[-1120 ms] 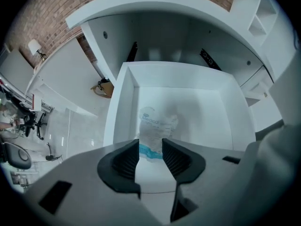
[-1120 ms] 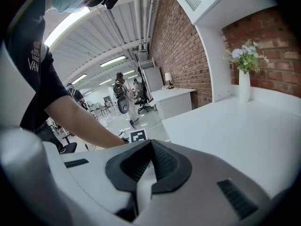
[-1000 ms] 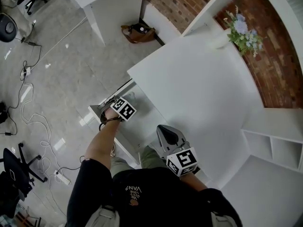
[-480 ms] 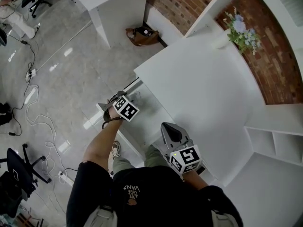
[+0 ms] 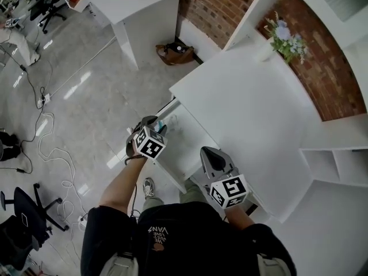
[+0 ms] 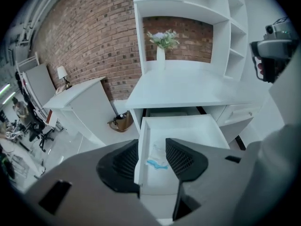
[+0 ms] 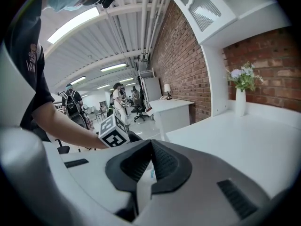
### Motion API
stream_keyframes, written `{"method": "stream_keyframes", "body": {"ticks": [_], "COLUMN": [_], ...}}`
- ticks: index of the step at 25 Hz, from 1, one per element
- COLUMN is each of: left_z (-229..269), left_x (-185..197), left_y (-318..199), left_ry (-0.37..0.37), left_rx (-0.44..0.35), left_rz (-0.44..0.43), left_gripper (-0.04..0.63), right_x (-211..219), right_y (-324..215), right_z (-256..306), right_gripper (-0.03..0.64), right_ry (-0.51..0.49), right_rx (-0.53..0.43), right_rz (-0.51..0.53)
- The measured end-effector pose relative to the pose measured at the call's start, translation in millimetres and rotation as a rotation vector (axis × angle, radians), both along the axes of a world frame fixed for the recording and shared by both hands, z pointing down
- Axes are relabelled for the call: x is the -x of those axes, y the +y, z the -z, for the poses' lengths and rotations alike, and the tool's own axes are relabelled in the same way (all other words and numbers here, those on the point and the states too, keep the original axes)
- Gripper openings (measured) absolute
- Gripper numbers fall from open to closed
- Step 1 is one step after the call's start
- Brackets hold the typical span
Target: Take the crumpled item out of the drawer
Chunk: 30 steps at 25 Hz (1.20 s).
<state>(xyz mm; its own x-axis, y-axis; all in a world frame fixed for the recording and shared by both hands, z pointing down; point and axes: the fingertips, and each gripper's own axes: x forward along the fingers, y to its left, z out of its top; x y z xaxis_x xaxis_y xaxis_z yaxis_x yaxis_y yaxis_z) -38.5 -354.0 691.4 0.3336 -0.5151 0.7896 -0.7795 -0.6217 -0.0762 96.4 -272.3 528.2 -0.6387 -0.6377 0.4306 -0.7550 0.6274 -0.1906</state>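
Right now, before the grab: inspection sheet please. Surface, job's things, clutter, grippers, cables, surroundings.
Surface: white desk top, only a vase of flowers at its back.
Job's things: drawer pulled out; crumpled item, white and blue, lies inside near the left wall.
Clutter: brown bag on the floor.
Grippers: left gripper above the drawer, jaws have just been opening, now apart, nothing between them; right gripper near the desk's front edge, jaws together, holding nothing.
Cables: loose cables trail over the floor.
Surroundings: brick wall, office chair.
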Motion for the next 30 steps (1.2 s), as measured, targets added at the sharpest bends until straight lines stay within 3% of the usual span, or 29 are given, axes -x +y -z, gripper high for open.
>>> {"method": "stream_keyframes", "body": {"ticks": [14,22,30], "left_z": [101,154,187], "left_x": [23,35,49], "left_y": [62,102,140], "left_ry": [0.19,0.256,0.276], "left_rx": [-0.182,-0.298,-0.353], "left_rz": [-0.014,-0.033,-0.04], "left_gripper": [0.141,0.052,0.017], "right_x": [25,34,38], "right_y": [34,58,88], "right_z": [37,52,58], "right_gripper": [0.0,0.0,0.0], "right_ry": [-0.021,-0.038,-0.053], "right_rx": [-0.092,-0.134,-0.159], "right_rz": [-0.108,-0.178,-0.237]}}
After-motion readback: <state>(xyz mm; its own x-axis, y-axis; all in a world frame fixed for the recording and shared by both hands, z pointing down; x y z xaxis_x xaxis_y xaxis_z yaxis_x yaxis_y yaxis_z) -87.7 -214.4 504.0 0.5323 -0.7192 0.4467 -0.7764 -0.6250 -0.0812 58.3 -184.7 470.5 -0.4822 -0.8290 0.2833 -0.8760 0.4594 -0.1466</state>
